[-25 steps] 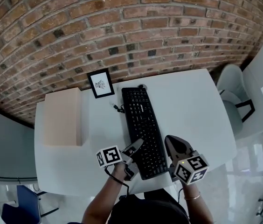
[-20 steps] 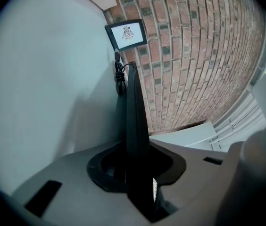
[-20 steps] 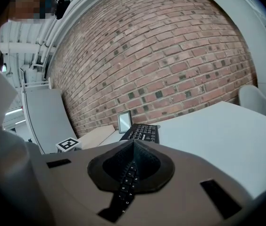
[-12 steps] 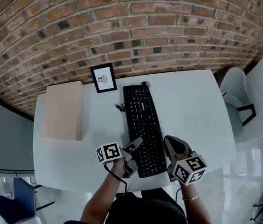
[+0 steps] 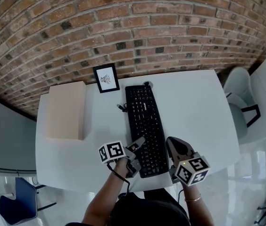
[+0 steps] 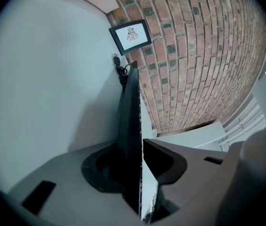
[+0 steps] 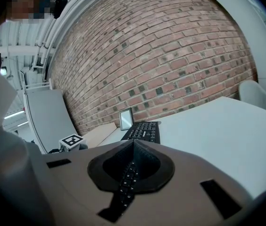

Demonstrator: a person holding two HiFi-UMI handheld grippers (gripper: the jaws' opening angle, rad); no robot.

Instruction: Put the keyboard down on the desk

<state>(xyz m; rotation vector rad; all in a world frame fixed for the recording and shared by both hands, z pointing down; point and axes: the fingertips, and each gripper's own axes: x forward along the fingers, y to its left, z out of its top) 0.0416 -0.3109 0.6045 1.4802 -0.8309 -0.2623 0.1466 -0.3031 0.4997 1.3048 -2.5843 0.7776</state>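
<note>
A black keyboard (image 5: 146, 126) lies flat on the white desk (image 5: 194, 107), its long side running away from me. My left gripper (image 5: 135, 147) is at the keyboard's near left edge. In the left gripper view that edge (image 6: 130, 107) stands between the jaws of the left gripper (image 6: 140, 142), which are opening. A pale gap shows beside the right jaw. My right gripper (image 5: 173, 145) hovers just right of the keyboard's near end. Its jaws meet with nothing in them, and in the right gripper view the keyboard (image 7: 144, 130) shows beyond the right gripper (image 7: 133, 142).
A small framed picture (image 5: 106, 78) stands at the back by the brick wall. A flat beige box (image 5: 66, 110) lies at the desk's left. A dark cable (image 5: 121, 108) curls left of the keyboard's far end. A white chair (image 5: 239, 98) stands to the right.
The keyboard stays flat on the desk and both grippers keep their places beside its near end. Only the head view has shifted slightly.
</note>
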